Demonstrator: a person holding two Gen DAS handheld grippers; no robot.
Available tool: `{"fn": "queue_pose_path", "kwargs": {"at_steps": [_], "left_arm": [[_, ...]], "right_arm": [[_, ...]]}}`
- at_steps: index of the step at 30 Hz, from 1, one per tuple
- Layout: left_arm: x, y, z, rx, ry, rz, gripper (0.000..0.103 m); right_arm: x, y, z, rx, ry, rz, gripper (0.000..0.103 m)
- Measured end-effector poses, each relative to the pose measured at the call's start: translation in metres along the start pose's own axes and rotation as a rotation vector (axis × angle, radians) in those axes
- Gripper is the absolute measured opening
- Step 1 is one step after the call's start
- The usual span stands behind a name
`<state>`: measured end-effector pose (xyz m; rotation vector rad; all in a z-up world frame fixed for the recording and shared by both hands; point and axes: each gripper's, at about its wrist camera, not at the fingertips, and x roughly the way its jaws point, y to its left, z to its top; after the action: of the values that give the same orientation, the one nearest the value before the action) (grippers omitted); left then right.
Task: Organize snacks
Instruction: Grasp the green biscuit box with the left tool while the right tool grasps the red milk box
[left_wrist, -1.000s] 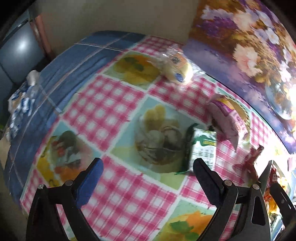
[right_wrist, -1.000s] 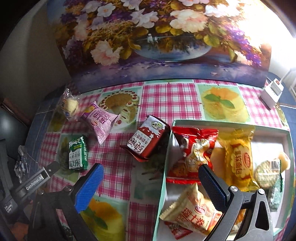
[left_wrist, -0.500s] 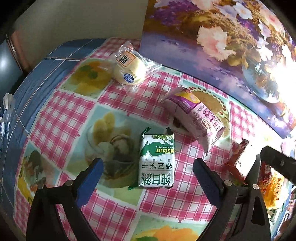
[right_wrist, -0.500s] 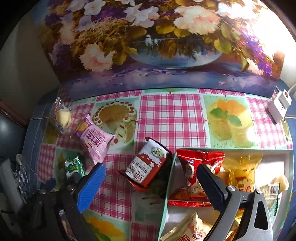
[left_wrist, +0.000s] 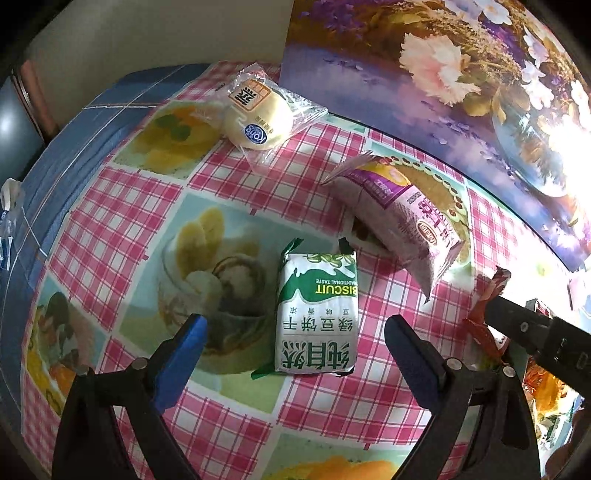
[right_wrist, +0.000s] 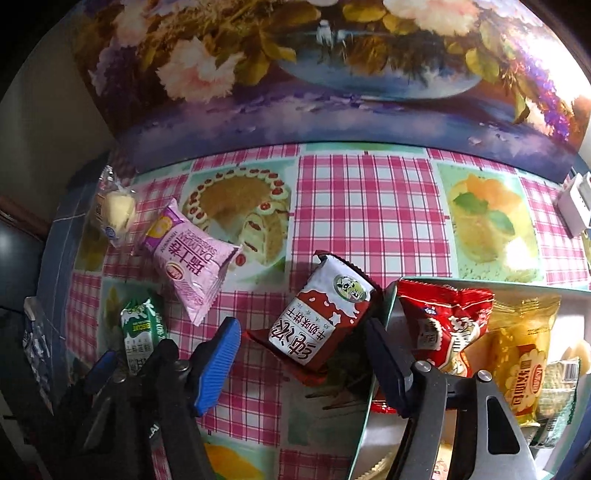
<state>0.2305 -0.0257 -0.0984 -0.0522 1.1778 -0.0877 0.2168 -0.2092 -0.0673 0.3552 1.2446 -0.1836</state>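
The bench (right_wrist: 362, 206), under a pink checked cloth printed with desserts, fills both views, with a large flower painting (right_wrist: 332, 74) standing along its far edge at 12 o'clock. In the right wrist view a pale green tray (right_wrist: 376, 384) sits at 4 o'clock, holding a red packet (right_wrist: 443, 325) and a yellow packet (right_wrist: 524, 369) side by side.

The right tool (right_wrist: 299, 363) points steeply down with its jaws partly apart; they have just been closing. The dark red snack pack (right_wrist: 321, 317) lies tilted between them, just left of the tray wall, and neither pad presses on it. A purple pack (right_wrist: 188, 262) lies at 10 o'clock, and a wrapped yellow bun (right_wrist: 114, 210) beyond it near the bench's left edge.

In the left wrist view the left tool (left_wrist: 291, 343) hangs released, jaws wide, over the green biscuit pack (left_wrist: 317, 310), which lies flat between the pads without touching either. The purple pack (left_wrist: 402, 221) is at 1 o'clock, the bun (left_wrist: 258, 114) at 11 o'clock.
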Motion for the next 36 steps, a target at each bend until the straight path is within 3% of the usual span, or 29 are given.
{"fn": "queue_pose_path", "kwargs": {"at_steps": [5, 8, 11, 15, 28, 36], "left_arm": [[0.002, 0.0, 0.0, 0.002, -0.002, 0.004, 0.096], [0.004, -0.001, 0.0, -0.003, 0.004, -0.004, 0.074], [0.005, -0.002, -0.002, 0.006, -0.001, 0.012, 0.07], [0.001, -0.002, -0.002, 0.0, -0.012, 0.001, 0.044], [-0.016, -0.001, -0.007, -0.003, -0.006, -0.004, 0.042], [-0.042, -0.004, -0.013, -0.005, -0.011, -0.011, 0.043]], "right_arm": [[0.007, -0.001, 0.003, 0.021, 0.009, -0.005, 0.064], [0.011, 0.002, 0.009, 0.028, 0.009, -0.008, 0.061], [0.016, 0.005, 0.013, 0.029, 0.015, -0.022, 0.053], [0.022, 0.002, 0.017, 0.042, 0.02, -0.018, 0.047], [0.01, -0.005, -0.011, 0.012, 0.001, -0.001, 0.043], [-0.019, 0.005, -0.043, -0.023, -0.04, 0.011, 0.042]]}}
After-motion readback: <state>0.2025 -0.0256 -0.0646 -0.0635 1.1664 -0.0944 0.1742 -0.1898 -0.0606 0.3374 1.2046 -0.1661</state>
